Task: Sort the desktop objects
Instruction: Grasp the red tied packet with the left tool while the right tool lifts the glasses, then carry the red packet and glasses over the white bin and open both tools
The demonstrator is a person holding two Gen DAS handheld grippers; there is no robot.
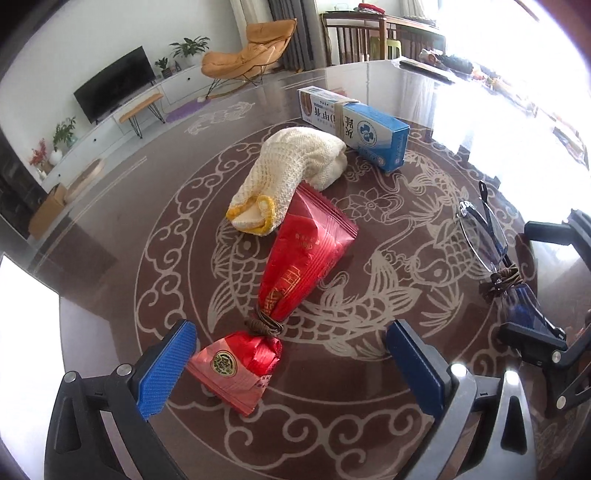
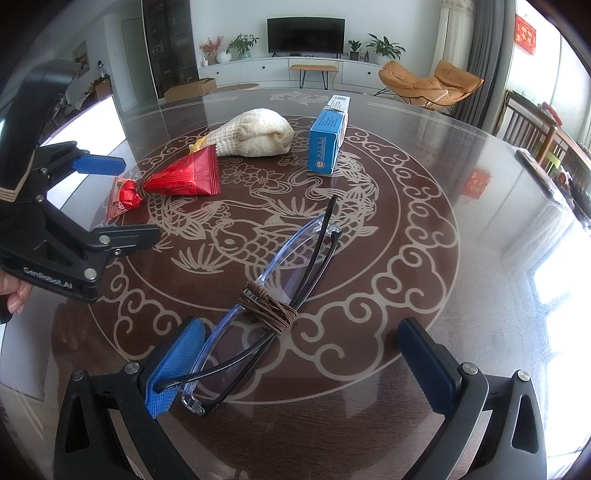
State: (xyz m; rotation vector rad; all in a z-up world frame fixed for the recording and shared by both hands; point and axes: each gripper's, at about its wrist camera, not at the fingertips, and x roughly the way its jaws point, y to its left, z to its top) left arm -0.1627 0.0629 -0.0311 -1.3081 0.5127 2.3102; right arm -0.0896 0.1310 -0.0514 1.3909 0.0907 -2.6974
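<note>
A red snack packet [image 1: 295,266] [image 2: 177,181], tied with brown cord, lies on the round glass table [image 1: 369,424] [image 2: 369,369]. Its near end sits between the fingers of my open left gripper [image 1: 291,369] [image 2: 122,199], against the left blue pad [image 1: 166,373]. Folded glasses [image 2: 273,295] [image 1: 491,243], also bound with cord, lie between the fingers of my open right gripper [image 2: 306,369] [image 1: 546,280], with the near end at the left pad [image 2: 173,369]. Further back lie a cream knitted glove [image 1: 295,166] [image 2: 255,134] and a blue and white box [image 1: 354,125] [image 2: 328,136].
The tabletop carries a pale fish and cloud pattern under glass. A person's fingers [image 2: 14,295] hold the left gripper's handle. Beyond the table are a TV [image 2: 306,35], an orange lounge chair [image 2: 428,83] [image 1: 247,55] and wooden chairs [image 1: 354,37].
</note>
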